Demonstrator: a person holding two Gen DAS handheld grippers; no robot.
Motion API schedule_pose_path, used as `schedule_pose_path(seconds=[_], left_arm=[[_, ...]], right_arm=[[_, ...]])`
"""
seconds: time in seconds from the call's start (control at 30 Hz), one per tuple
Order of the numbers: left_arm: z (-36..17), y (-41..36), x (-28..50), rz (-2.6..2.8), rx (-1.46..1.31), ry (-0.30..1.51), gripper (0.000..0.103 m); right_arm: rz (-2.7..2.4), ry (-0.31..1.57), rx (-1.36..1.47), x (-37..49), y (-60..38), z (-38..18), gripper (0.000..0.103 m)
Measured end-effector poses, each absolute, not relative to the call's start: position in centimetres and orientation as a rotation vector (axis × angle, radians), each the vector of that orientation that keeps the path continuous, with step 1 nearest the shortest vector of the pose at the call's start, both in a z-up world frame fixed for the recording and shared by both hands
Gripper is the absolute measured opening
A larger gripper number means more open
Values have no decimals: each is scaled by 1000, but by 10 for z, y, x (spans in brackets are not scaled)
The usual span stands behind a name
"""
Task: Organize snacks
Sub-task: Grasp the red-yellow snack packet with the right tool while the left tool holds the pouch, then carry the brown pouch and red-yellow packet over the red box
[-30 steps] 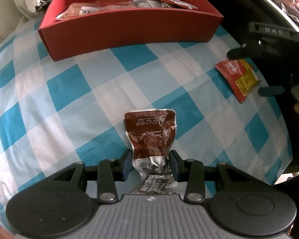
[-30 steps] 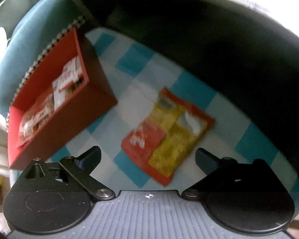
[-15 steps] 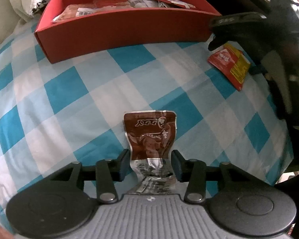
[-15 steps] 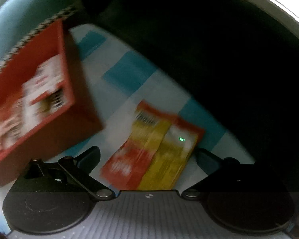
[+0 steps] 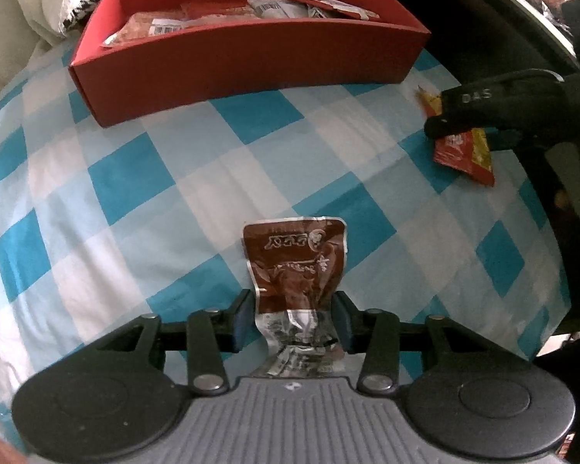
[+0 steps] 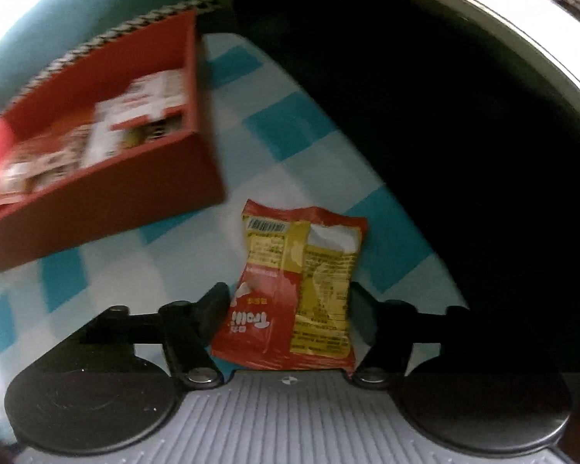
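My left gripper (image 5: 294, 319) is shut on a brown snack pouch (image 5: 295, 270) and holds it by its near end over the blue checked cloth (image 5: 135, 178). My right gripper (image 6: 288, 309) is shut on a red and yellow snack packet (image 6: 297, 286); it also shows at the right of the left wrist view (image 5: 464, 147), with the right gripper (image 5: 495, 108) around it. A red box (image 5: 251, 58) holding several snack packets stands at the back; in the right wrist view the red box (image 6: 96, 193) is at the left.
The cloth's right edge drops into a dark gap (image 6: 444, 116) next to a pale curved rim (image 6: 522, 31). White fabric (image 5: 31, 11) lies at the back left behind the box.
My right gripper has moved onto the red and yellow packet and closed its fingers on it. My left gripper has kept its hold on the brown pouch, almost still.
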State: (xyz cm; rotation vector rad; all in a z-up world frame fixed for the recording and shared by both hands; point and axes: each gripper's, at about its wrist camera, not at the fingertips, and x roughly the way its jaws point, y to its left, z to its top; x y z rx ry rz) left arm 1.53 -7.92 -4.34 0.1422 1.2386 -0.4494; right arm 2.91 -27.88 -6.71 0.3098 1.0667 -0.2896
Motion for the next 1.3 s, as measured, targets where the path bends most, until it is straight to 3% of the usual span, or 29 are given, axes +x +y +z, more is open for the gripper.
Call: schedule_pose_path(seconds=[0.53,0.63,0.67,0.7,0.77,0.83,0.9,0.93,1.1,1.3], left_arm=[[-41,-69,20,-396,157,1186,39],[-44,-77,15,-382,225,1156,48],[-46,-80,13,-372,259,1145,55],[-49,-84,11,-363,295,1132,69],[-52,-84,9,-334,330,1104,80],[-52,-81,10,-338,305,1104,75],[-49,-78,10,-359,265,1116,47],[-47,-79,10,-356,273,1113,43],[-40,-71,11,-365,225,1141,42],[-10,-56,18,-352,136,1044,41]], right_arm=[[-117,1037,160,9,-234,-51,69],[-86,1050,136,8,-225,-52,70],[-76,1050,131,8,-222,-52,70],[-69,1051,123,9,-220,-52,70],[-57,1052,115,10,-217,-54,70],[-56,1062,106,11,-215,-56,70],[-55,1086,82,13,-212,-63,70],[-54,1089,64,13,-210,-64,70],[1,1069,88,8,-205,-54,66],[22,991,120,5,-203,-31,65]])
